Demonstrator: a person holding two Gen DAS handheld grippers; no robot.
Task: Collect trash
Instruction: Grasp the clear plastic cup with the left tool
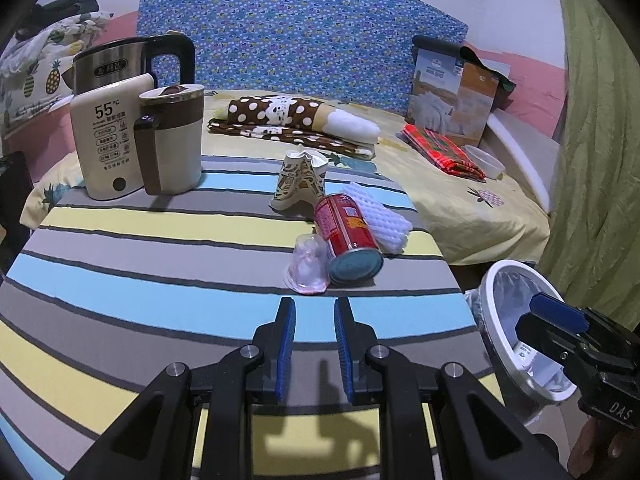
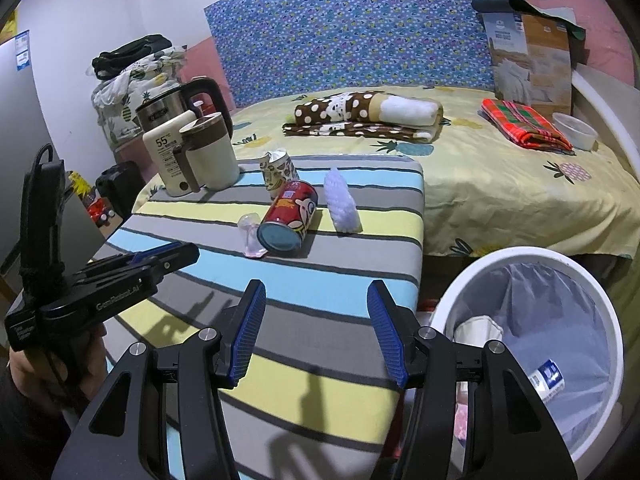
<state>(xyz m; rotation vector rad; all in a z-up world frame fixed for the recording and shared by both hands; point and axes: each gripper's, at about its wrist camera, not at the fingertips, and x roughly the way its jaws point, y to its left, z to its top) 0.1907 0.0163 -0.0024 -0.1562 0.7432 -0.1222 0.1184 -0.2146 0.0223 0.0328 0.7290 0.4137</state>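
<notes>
Left gripper (image 1: 315,316) hovering part-open, empty, near crushed cup (image 1: 307,265); right gripper (image 2: 316,312) gaping wide, empty, beside bin (image 2: 592,280). Can (image 1: 347,235) lying on side, touching cup, foam (image 1: 378,218) behind; risking nudge rolling can off table (image 1: 160,264)

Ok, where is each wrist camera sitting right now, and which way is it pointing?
Left wrist: low over the striped table, facing the bed; the open left gripper points at the clear plastic cup and red can. The right gripper shows at the right edge, above the white bin.
Right wrist: higher, at the table's right edge, facing the bed; the open right gripper is in front, the left gripper and its hand at left.
Shared: can, cup, foam sleeve, crumpled paper cup, bin, kettle.
</notes>
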